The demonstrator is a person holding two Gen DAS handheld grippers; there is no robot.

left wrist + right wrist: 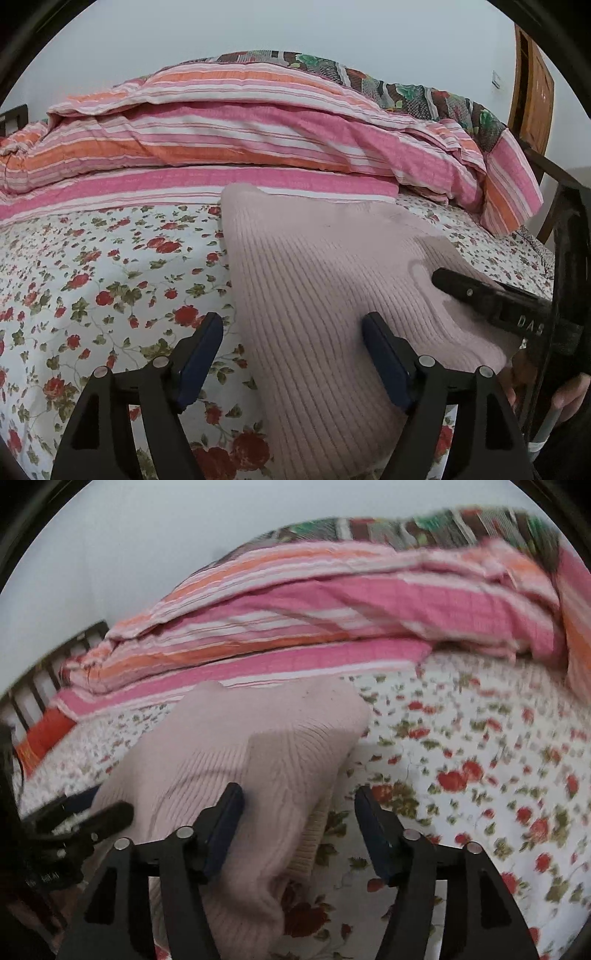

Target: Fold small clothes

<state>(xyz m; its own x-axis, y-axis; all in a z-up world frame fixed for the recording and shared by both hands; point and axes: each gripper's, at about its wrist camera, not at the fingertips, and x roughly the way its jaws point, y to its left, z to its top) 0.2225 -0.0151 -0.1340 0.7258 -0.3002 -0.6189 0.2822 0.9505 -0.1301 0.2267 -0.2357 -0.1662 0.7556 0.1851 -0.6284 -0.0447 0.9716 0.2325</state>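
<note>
Lying folded on a flowered bedsheet [92, 266], a pale pink ribbed sweater [314, 280] sits between two hand-held grippers; the left gripper [291, 354] stands spread wide, one finger over the sheet just off the sweater's left edge, the other above the knit, pinching nothing; the right gripper [299, 827] is likewise spread, one finger over the sweater's near right corner, the other over bare sheet beyond the sweater's ribbed hem, with no cloth gripped; whether either finger touches the knit cannot be told; the sweater's far edge lies just short of a pink and orange striped quilt [240, 140] bunched behind it; open sheet stretches to the sweater's left and right; a hand [569, 395] shows at the sweater's near right, behind the right gripper.
</note>
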